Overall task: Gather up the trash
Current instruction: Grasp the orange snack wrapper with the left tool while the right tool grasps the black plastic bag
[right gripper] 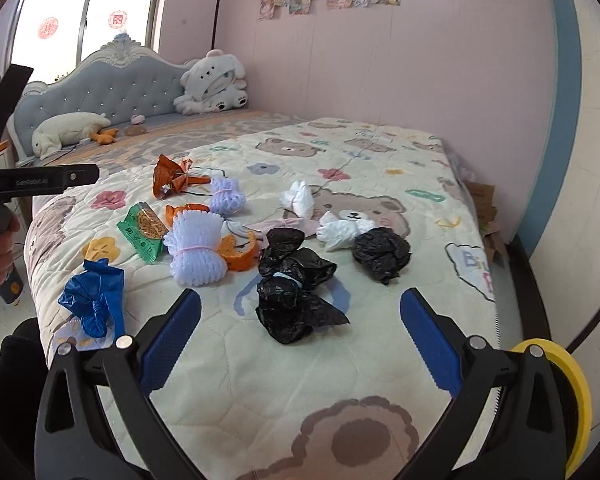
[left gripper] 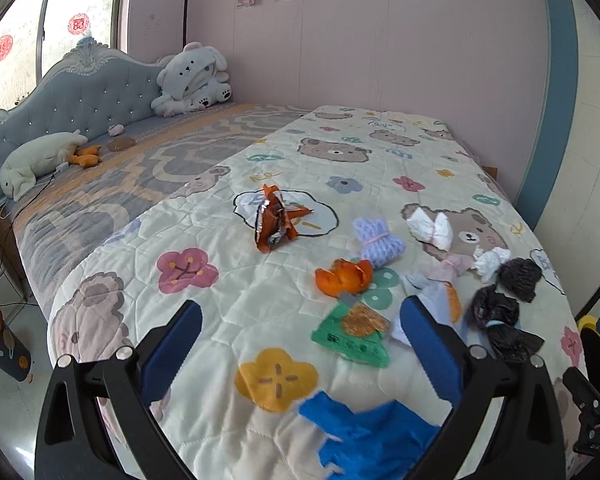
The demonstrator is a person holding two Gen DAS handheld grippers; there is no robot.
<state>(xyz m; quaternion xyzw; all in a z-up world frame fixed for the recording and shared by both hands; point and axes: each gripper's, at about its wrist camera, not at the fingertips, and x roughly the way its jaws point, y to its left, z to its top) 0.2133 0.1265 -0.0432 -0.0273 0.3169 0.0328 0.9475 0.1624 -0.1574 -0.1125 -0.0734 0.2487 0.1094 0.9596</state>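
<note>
Both tongs, left gripper (left gripper: 300, 332) and right gripper (right gripper: 300, 320), gape wide and empty above the quilt (right gripper: 260, 380); pickup seems unstarted, probably beginning with the knotted black bag (right gripper: 292, 300) nearest.

The quilted cloth bedspread (right gripper: 340, 360) looks matt and soft. On it, the tied black bag (right gripper: 294, 300) is thin, crinkled, glossy plastic; beside it, the lavender foam net (right gripper: 196, 252) is ribbed and matt.

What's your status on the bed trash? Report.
Left gripper open, empty, above crumpled blue plastic bag. Right gripper open, empty, facing tied black plastic bag. All trash still on quilt. Nothing in the way.
</note>
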